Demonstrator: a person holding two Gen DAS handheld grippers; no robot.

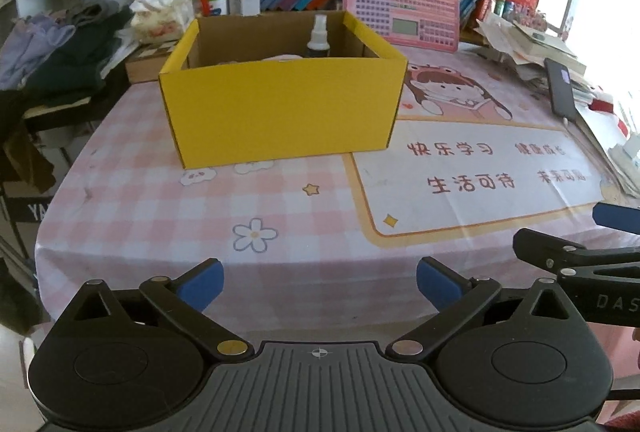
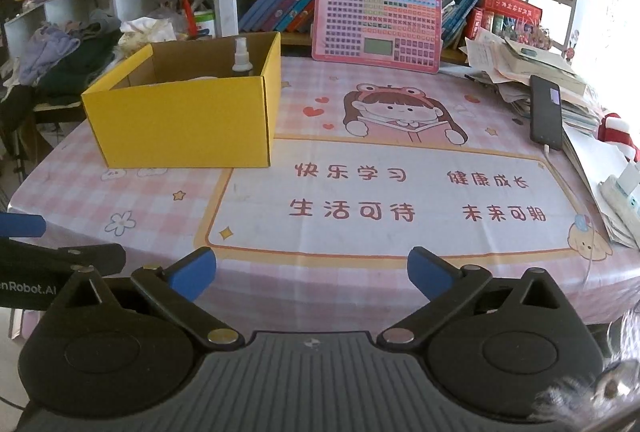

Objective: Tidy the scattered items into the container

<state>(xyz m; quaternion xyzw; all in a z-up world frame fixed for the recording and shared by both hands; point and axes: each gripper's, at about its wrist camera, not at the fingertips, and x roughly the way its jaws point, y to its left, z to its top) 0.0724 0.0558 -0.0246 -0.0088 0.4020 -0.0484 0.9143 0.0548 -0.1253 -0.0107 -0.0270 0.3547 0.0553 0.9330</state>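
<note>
A yellow cardboard box (image 1: pixel 280 108) stands on the pink checked tablecloth, left of centre; it also shows in the right wrist view (image 2: pixel 180 120). A spray bottle (image 1: pixel 319 36) with a clear cap stands upright inside it, also seen in the right wrist view (image 2: pixel 242 58), beside pale items I cannot make out. My left gripper (image 1: pixel 320 286) is open and empty, low over the table's near edge. My right gripper (image 2: pixel 312 274) is open and empty beside it. Each gripper's fingers show at the other view's edge.
A pink keyboard toy (image 2: pixel 378 26) leans against the bookshelf behind. A black phone (image 2: pixel 546 112) on a cable lies on stacked papers (image 2: pixel 520 68) at the right. Clothes (image 1: pixel 60 48) pile up at the left. A printed mat (image 2: pixel 384 196) covers the table's middle.
</note>
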